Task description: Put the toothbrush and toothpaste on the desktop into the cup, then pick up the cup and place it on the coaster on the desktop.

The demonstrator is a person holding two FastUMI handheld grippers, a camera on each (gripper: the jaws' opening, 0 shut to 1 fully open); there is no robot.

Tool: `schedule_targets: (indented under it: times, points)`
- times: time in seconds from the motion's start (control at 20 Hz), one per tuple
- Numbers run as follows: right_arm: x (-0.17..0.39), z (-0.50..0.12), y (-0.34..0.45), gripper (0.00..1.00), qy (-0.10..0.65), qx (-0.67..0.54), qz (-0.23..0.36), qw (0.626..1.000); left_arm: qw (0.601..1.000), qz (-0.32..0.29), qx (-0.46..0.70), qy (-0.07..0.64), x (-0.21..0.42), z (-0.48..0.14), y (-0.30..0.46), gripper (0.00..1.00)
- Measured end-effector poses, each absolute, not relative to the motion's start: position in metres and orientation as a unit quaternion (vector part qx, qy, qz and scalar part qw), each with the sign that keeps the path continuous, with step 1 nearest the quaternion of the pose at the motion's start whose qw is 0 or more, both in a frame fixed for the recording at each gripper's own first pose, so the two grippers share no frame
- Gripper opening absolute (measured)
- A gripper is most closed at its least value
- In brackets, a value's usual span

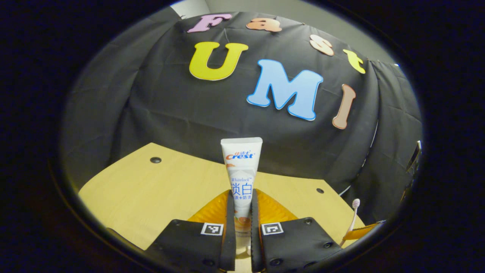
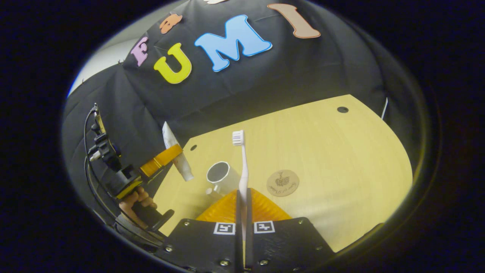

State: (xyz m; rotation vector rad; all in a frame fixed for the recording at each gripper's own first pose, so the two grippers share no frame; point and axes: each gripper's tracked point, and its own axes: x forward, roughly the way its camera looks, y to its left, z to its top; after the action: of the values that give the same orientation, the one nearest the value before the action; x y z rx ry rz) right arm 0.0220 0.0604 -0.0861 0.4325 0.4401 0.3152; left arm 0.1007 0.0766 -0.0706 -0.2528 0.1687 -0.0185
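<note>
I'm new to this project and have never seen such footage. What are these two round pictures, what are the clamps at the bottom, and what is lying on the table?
There is no robot here: a person holds a two-finger gripper in each hand, and a fisheye camera rides on each one, looking forward along its fingers.

In the left gripper view, the left gripper is shut on a toothpaste tube, held upright above the wooden desktop. The right gripper view shows that same gripper from the side, with the person's hand holding it.

In the right gripper view, the right gripper is shut on a toothbrush, bristles up. On the desktop beyond it stand a cup, open and empty as far as can be seen, and to its right a round coaster, with nothing on it.
</note>
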Motion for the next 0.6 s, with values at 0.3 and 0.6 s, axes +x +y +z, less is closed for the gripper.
schedule_targets:
  times: [0.3, 0.6]
  points:
    - [0.023, -0.078, 0.052, 0.03, 0.203, 0.216, 0.125, 0.947, 0.986, -0.038, -0.135, 0.091, 0.148, -0.098, 0.061, 0.22]
    - [0.025, -0.084, 0.055, 0.03, 0.212, 0.227, 0.118, 0.943, 0.985, -0.049, -0.115, 0.118, 0.164, -0.141, 0.048, 0.22]
